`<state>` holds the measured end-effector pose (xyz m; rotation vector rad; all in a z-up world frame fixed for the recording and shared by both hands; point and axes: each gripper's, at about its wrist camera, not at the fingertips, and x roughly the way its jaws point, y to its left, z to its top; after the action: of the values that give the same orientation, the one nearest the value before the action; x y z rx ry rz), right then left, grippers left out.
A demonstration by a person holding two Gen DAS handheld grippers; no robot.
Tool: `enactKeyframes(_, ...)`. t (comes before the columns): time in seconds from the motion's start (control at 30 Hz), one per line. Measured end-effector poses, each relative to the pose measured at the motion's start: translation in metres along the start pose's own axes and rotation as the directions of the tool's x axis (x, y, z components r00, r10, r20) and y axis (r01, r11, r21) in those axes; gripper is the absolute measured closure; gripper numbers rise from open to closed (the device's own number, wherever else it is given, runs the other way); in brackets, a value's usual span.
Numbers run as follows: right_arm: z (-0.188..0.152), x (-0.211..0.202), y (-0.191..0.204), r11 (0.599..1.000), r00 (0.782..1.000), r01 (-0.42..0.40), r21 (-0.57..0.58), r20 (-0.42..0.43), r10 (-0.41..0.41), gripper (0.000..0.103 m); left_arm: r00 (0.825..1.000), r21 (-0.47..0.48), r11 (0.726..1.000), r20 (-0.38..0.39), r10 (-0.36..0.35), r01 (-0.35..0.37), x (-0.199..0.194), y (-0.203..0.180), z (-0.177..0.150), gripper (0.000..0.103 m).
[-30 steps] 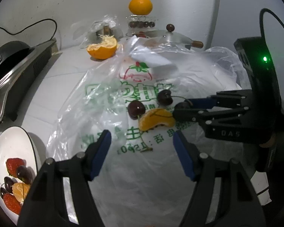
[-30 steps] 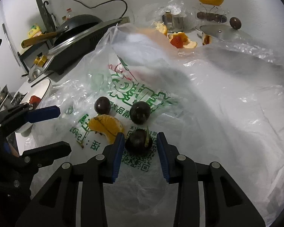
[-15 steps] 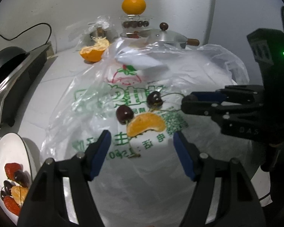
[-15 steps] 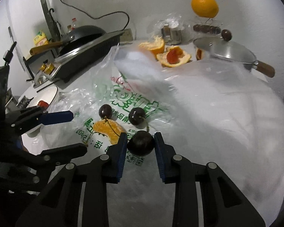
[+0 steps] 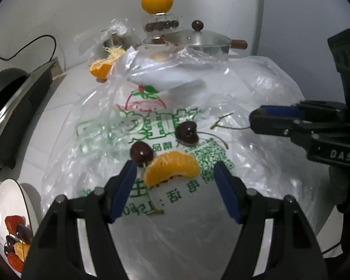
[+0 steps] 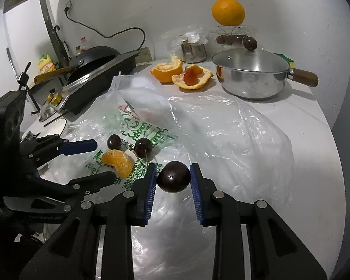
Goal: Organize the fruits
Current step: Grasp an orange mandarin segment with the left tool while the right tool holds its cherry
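at lower left your left gripper (image 5: pixel 175 182) hangs half open, empty, around the orange segment (image 5: pixel 172 166) on the plastic bag (image 5: pixel 256 107), while your right gripper (image 6: pixel 173 177) has just closed on a cherry (image 6: pixel 173 176) and lifted it, ready for the plate (image 5: pixel 2 200).

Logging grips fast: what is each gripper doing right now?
Left gripper: open, holding nothing, orange segment between its fingers.
Right gripper: shut on a dark cherry.

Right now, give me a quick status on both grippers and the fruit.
Right gripper shut on a cherry, just closed. Left gripper open over orange segment. Two cherries beside it on the plastic bag. Nothing blocking.
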<state>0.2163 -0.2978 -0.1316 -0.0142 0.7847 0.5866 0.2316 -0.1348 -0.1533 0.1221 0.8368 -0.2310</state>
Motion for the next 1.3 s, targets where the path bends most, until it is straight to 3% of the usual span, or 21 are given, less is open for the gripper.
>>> enactKeyframes(0.43, -0.003, 0.000, -0.007, 0.999, 0.999, -0.044, 0.016, 0.017, 0.044, 0.072, 0.999, 0.098, 0.995, -0.049, 0.012, -0.007, 0.022, -0.019, 0.003, 0.033)
enactKeyframes(0.6, -0.003, -0.001, -0.010, 0.998, 0.998, -0.053, 0.024, 0.023, 0.053, 0.072, 0.997, 0.078, 0.995, -0.035, -0.064, 0.067, 0.012, -0.011, 0.006, 0.033)
enactKeyframes(0.73, -0.004, -0.001, -0.009, 0.998, 0.998, -0.055, 0.024, 0.025, 0.055, 0.072, 0.999, 0.117, 0.993, -0.033, 0.015, -0.011, 0.018, -0.012, 0.007, 0.033)
enactKeyframes(1.13, -0.004, -0.002, -0.010, 0.998, 0.998, -0.055, 0.032, 0.030, 0.054, 0.072, 0.998, 0.167, 0.986, -0.059, -0.012, 0.022, 0.032, -0.014, 0.008, 0.033)
enactKeyframes(1.3, -0.004, -0.002, -0.010, 0.998, 0.998, -0.056, 0.033, 0.034, 0.055, 0.072, 0.998, 0.127, 0.992, -0.068, -0.008, 0.016, 0.034, -0.008, 0.012, 0.034)
